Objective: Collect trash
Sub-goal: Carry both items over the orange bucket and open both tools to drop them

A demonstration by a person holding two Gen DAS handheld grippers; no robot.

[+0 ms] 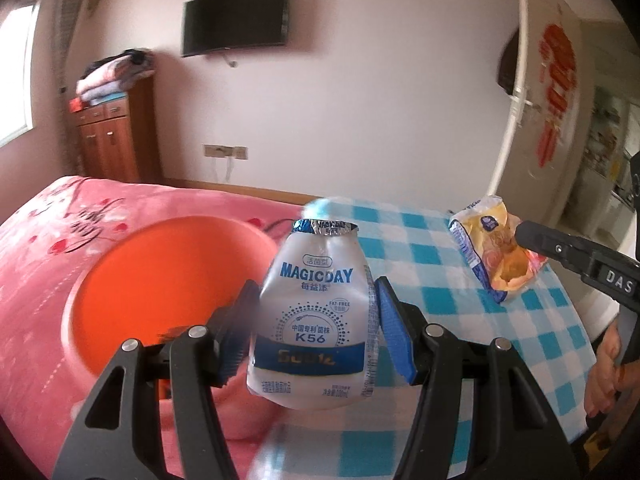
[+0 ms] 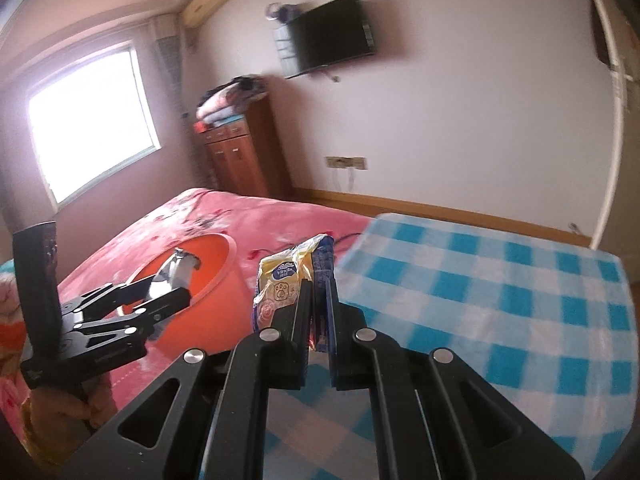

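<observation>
A squashed white MAGICDAY drink bottle [image 1: 312, 320] sits upright between the blue pads of my left gripper [image 1: 316, 316]. The right pad stands a little off it, so the jaws look open around the bottle. An orange bin [image 1: 160, 288] lies just left of it. In the right wrist view the left gripper [image 2: 176, 288] holds the bottle [image 2: 176, 276] over the bin's mouth [image 2: 208, 292]. My right gripper [image 2: 318, 312] is shut on a yellow snack wrapper [image 2: 288, 280], lifted above the checked cloth. The wrapper also shows in the left wrist view [image 1: 496, 248].
A blue-and-white checked cloth [image 2: 500, 312] covers the table on the right. A pink floral bed [image 2: 224, 216] lies behind the bin. A wooden cabinet [image 2: 244, 152] with folded blankets stands by the far wall. A white door frame [image 1: 516, 92] is at the right.
</observation>
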